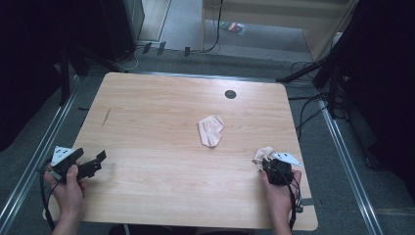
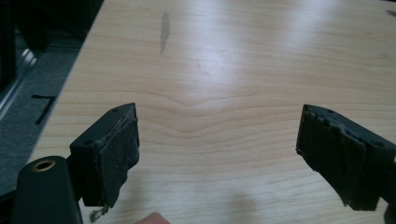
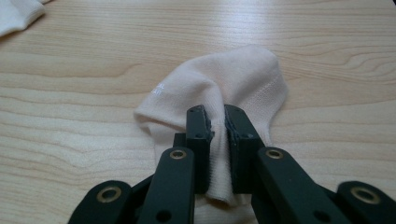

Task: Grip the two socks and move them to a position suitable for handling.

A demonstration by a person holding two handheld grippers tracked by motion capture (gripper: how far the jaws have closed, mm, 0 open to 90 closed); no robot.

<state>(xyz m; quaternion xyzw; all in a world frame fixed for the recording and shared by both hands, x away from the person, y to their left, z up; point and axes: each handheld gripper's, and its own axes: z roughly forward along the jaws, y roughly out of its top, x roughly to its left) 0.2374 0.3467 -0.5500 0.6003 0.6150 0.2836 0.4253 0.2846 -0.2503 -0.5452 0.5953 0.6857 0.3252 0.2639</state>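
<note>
Right gripper view: right gripper (image 3: 218,122) fingers pinch a pale sock (image 3: 219,84) on the table (image 3: 93,70); left gripper (image 2: 217,140), at 8 o'clock, gapes wide.

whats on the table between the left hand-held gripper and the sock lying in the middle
Nothing: in the high view, bare wood runs from the left hand-held gripper to the middle sock.

sock (image 3: 233,79): pale peach | second sock (image 1: 211,130): pale peach | table (image 1: 161,161): light wood grain | tool (image 3: 218,122): black
</note>
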